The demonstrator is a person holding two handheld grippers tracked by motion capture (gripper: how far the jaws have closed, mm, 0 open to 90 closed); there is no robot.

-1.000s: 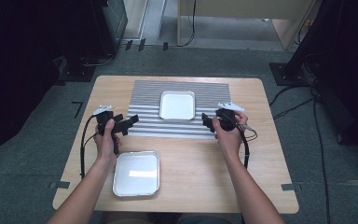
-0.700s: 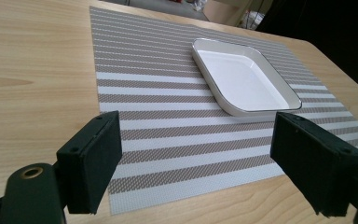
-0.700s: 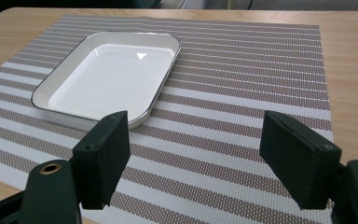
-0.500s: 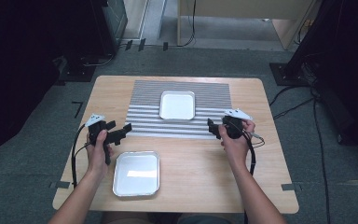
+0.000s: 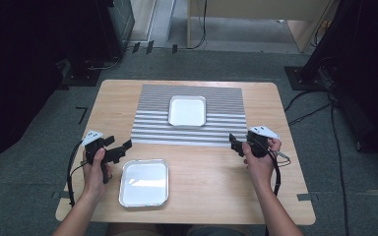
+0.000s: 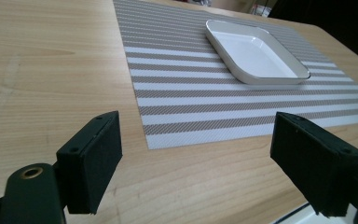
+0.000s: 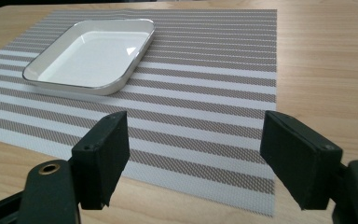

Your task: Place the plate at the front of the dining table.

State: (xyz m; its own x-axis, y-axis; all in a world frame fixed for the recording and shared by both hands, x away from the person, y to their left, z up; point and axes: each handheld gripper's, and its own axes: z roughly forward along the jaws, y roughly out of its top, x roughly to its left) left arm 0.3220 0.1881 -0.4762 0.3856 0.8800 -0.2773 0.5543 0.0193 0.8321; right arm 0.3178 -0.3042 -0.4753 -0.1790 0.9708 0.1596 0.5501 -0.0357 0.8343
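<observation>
Wooden table [image 5: 211,172], striped mat [image 5: 152,123] on far half, grey carpet floor [image 5: 39,162] around. White dish [image 5: 187,110] on mat. Left gripper [image 5: 120,150], right gripper [image 5: 234,143] both wide apart, holding nothing, at mat's near corners.

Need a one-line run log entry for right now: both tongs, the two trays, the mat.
left tongs: open, empty | right tongs: open, empty | white tray: on striped mat | second tray: on bare table, near edge
</observation>
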